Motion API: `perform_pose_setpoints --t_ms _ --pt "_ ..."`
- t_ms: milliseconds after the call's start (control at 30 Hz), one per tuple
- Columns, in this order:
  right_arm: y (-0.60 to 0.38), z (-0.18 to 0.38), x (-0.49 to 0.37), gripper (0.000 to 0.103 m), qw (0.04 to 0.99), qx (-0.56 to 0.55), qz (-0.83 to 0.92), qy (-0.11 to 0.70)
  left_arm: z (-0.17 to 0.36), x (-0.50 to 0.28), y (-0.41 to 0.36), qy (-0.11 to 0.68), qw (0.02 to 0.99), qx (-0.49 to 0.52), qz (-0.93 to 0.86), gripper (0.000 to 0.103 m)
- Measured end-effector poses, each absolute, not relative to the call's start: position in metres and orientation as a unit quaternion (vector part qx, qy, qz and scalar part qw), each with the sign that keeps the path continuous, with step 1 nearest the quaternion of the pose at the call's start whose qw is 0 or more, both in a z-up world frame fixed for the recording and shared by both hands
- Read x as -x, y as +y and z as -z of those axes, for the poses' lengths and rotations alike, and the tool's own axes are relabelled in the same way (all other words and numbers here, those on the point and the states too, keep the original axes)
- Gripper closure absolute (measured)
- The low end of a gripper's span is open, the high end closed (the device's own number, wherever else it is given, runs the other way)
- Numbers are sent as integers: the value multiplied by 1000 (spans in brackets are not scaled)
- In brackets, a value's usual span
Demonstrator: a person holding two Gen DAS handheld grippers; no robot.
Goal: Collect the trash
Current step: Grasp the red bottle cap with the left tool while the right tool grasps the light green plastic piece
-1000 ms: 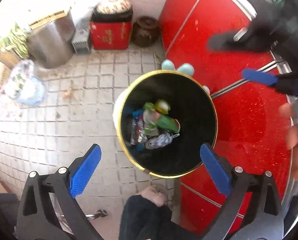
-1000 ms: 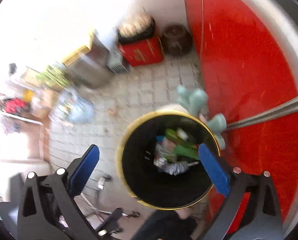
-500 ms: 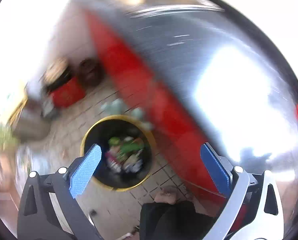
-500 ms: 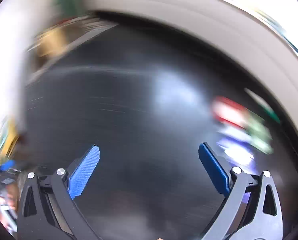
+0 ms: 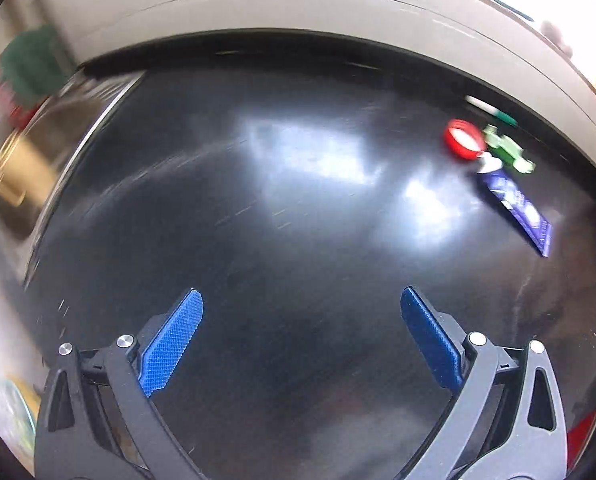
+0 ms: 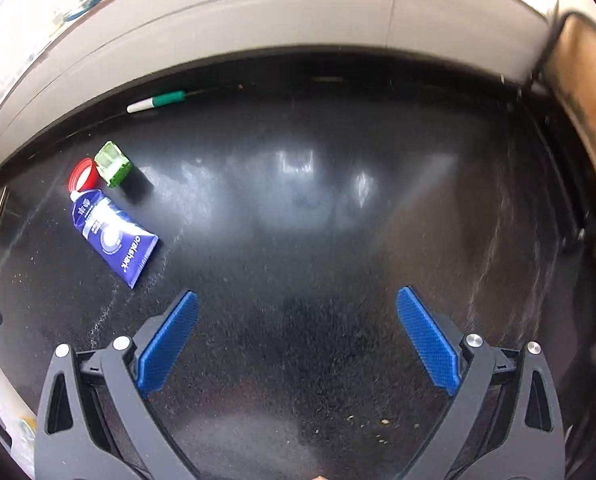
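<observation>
Both hand-held grippers, left (image 5: 301, 332) and right (image 6: 297, 330), hang with jaws spread and hold nothing; on the black table (image 6: 317, 220) lie together a blue toothpaste tube (image 6: 112, 236), a red cap (image 6: 82, 175) and a green container (image 6: 113, 164); a green-white pen (image 6: 156, 102) lies by the far edge.

Both our tools look the same: the left tool (image 5: 301, 334) and right tool (image 6: 298, 332) have matte black skeletal arms with triangular cutouts, shiny silver screws at the pivots, and bright blue cross-hatched pads (image 6: 168, 344) on the fingers.
</observation>
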State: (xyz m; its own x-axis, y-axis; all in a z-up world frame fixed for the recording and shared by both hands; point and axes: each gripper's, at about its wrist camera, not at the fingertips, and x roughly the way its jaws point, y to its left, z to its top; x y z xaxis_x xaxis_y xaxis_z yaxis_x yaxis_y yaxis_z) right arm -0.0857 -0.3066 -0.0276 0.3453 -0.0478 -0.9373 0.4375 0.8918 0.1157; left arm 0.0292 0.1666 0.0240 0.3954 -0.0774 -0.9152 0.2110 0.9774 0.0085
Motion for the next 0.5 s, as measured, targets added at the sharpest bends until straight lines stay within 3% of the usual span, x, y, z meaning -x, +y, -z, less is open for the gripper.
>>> perform_pose_setpoints --t_ms 500 --pt "-297 51 12 7 794 -178 97 572 -2 -88 83 571 797 -126 152 7"
